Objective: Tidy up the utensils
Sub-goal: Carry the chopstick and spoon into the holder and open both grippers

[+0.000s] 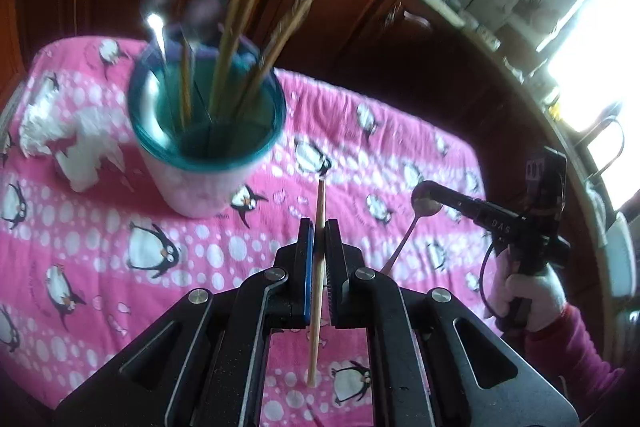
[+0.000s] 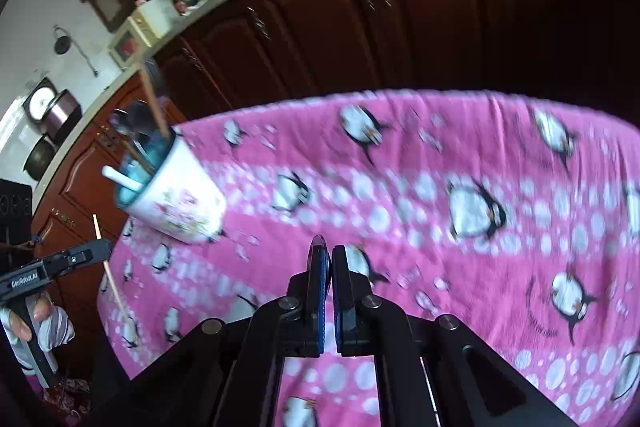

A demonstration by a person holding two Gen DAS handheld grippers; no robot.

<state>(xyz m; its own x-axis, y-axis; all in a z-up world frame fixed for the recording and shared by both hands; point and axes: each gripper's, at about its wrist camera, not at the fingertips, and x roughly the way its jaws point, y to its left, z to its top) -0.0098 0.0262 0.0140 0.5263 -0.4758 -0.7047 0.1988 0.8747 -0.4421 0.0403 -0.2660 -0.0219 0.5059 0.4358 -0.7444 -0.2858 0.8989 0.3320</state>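
A white cup with a teal rim (image 1: 208, 143) stands on the pink penguin cloth and holds several chopsticks and spoons. My left gripper (image 1: 319, 227) is shut on a single wooden chopstick (image 1: 318, 291), held upright just right of and nearer than the cup. My right gripper (image 1: 430, 193) shows at the right of the left wrist view, shut on the bowl of a metal spoon (image 1: 404, 239) whose handle hangs down. In the right wrist view the spoon's edge (image 2: 320, 267) sits between the shut pads, and the cup (image 2: 176, 195) and the left gripper (image 2: 100, 247) are at the left.
A crumpled white tissue (image 1: 72, 143) lies left of the cup. The pink cloth (image 2: 440, 227) covers a table. Dark wooden cabinets (image 2: 360, 27) stand close behind it, under a cluttered counter.
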